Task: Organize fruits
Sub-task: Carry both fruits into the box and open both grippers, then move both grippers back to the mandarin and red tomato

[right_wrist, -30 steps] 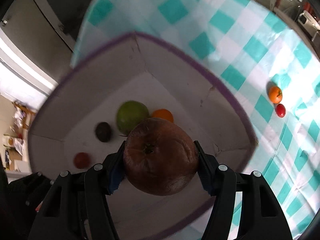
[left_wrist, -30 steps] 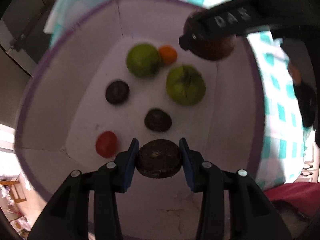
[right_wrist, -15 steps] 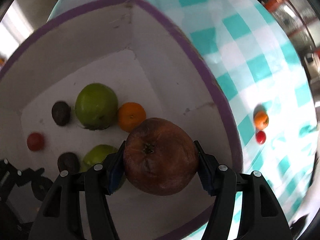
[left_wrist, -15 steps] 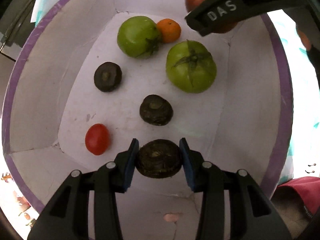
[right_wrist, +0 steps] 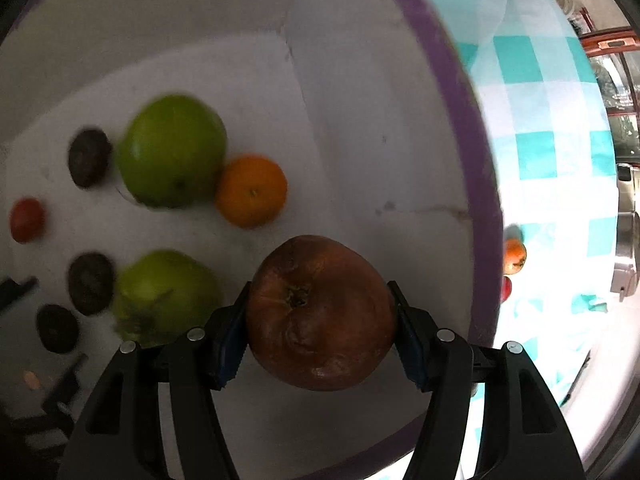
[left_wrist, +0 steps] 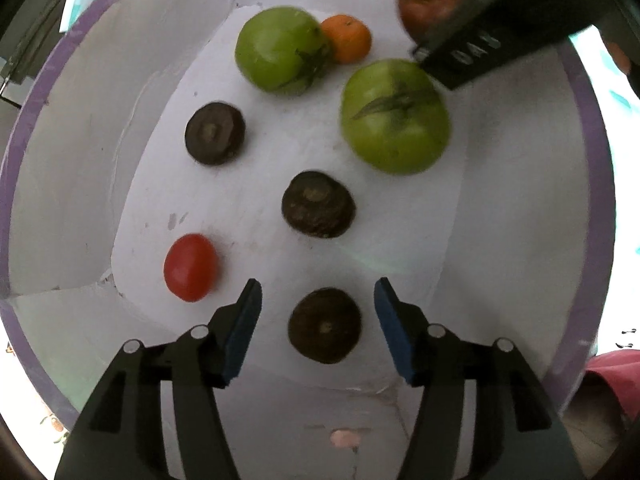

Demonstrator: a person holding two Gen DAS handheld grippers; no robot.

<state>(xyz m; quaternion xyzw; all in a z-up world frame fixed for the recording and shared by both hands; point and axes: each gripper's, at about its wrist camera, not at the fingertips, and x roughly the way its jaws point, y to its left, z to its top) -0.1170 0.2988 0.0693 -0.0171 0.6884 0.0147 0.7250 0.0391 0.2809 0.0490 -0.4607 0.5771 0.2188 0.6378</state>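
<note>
A white box with a purple rim (left_wrist: 592, 152) holds several fruits. My left gripper (left_wrist: 318, 316) is open over the box floor, and a dark round fruit (left_wrist: 325, 325) lies free between its fingers. Two more dark fruits (left_wrist: 318, 204) (left_wrist: 215, 133), two green tomatoes (left_wrist: 396, 116) (left_wrist: 282, 49), a small orange (left_wrist: 347, 39) and a red tomato (left_wrist: 190, 266) lie on the floor. My right gripper (right_wrist: 320, 320) is shut on a brown wrinkled apple (right_wrist: 320, 314), held inside the box (right_wrist: 460, 120) above its near right corner; the apple also shows in the left wrist view (left_wrist: 430, 0).
A teal-and-white checked cloth (right_wrist: 540, 92) covers the table outside the box. A small orange fruit (right_wrist: 514, 255) and a red one (right_wrist: 506, 288) lie on the cloth just past the box's right wall. A red cloth (left_wrist: 616, 380) lies at the left view's right edge.
My left gripper has opened and let go of the dark fruit, which now rests on the box floor. My right gripper has moved deeper into the box with the brown apple.
</note>
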